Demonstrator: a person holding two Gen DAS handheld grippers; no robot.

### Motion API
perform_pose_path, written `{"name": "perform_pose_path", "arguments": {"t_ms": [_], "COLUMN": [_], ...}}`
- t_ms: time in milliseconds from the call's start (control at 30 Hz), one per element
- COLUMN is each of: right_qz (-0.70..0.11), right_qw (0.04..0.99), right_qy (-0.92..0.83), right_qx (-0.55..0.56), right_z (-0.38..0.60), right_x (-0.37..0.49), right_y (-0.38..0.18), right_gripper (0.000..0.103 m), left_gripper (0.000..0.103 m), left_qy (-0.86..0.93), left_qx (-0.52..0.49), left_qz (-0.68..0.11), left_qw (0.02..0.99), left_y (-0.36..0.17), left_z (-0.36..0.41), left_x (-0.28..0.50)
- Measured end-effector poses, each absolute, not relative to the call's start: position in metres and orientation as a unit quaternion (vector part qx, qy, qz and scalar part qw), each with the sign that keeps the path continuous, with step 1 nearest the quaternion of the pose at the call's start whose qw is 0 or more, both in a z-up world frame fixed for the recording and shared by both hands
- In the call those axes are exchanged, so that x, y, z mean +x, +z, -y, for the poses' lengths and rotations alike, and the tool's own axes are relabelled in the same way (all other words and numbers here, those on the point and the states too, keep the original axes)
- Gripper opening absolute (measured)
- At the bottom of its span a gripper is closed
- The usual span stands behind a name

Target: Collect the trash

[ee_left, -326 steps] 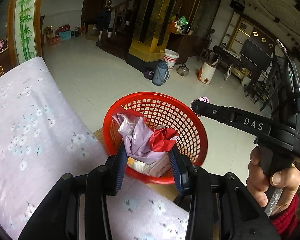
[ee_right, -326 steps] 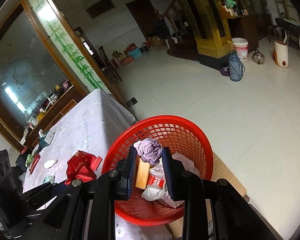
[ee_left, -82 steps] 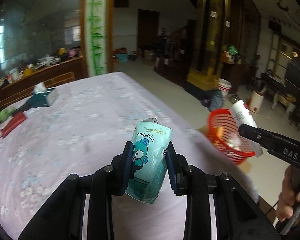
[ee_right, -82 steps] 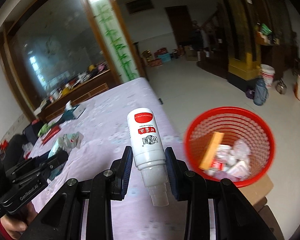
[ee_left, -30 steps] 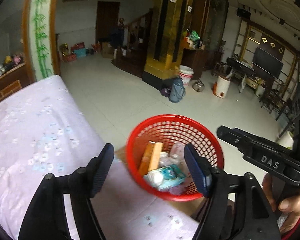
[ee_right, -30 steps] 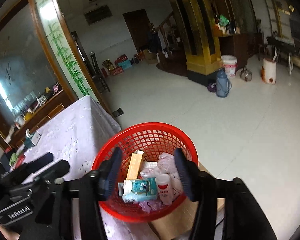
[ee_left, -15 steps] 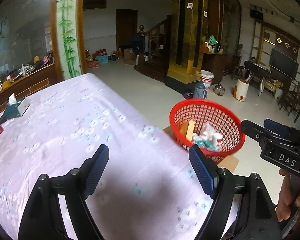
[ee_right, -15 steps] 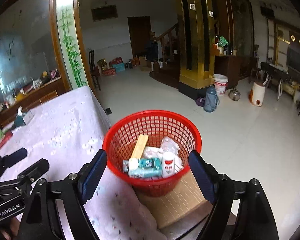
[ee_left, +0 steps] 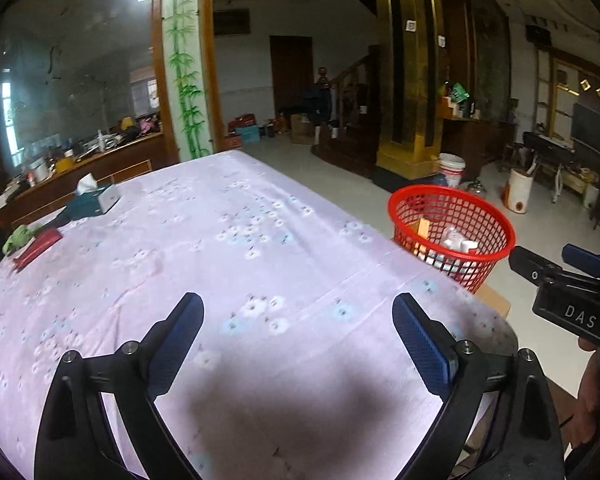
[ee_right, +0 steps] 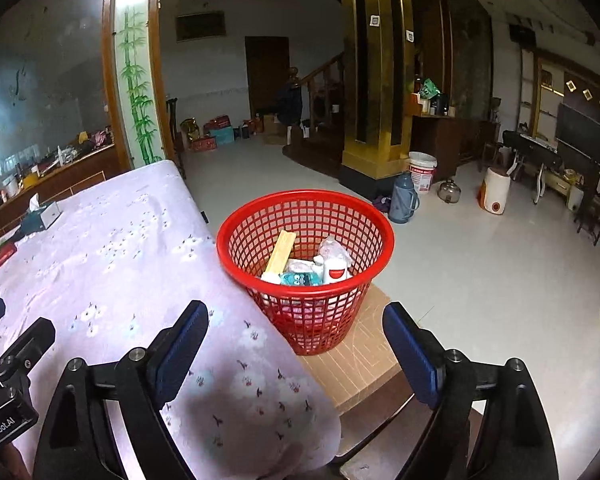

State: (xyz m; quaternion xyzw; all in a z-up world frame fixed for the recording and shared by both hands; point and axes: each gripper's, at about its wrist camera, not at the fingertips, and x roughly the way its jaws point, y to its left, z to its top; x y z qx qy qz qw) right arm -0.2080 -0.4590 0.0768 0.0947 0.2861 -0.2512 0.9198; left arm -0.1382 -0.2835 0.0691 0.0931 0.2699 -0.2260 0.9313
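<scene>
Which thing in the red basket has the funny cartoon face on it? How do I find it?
Find the red plastic mesh basket standing on a cardboard sheet beside the table with the lilac flowered cloth. Inside, near its front, lies a teal packet. It alone shows a cartoon face; the wooden block and white bottle beside it do not.

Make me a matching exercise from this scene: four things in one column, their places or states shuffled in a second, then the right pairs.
Things:
1. red mesh plastic basket
2. teal tissue box
3. white bottle with red label
4. left gripper

Places or states:
A. far side of the floral tablecloth
B. jaws wide apart, holding nothing
C. on a brown cardboard sheet beside the table
D. lying in the basket

Pairs: 1-C, 2-A, 3-D, 4-B
</scene>
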Motion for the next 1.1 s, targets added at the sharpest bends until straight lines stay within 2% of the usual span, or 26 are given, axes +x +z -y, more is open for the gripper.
{"name": "perform_pose_path", "arguments": {"t_ms": [1100], "right_qz": [-0.283], "right_qw": [0.923], "right_qy": [-0.25], "right_qx": [0.068], "right_z": [0.439], "right_x": [-0.215], "right_y": [0.078], "right_gripper": [0.092], "left_gripper": [0.095], "left_qy": [-0.204], "left_qx": [0.09], "left_qz": [-0.259], "left_qw": [0.94], "left_y": [0.062], "left_z": [0.274], "left_x": [-0.156]}}
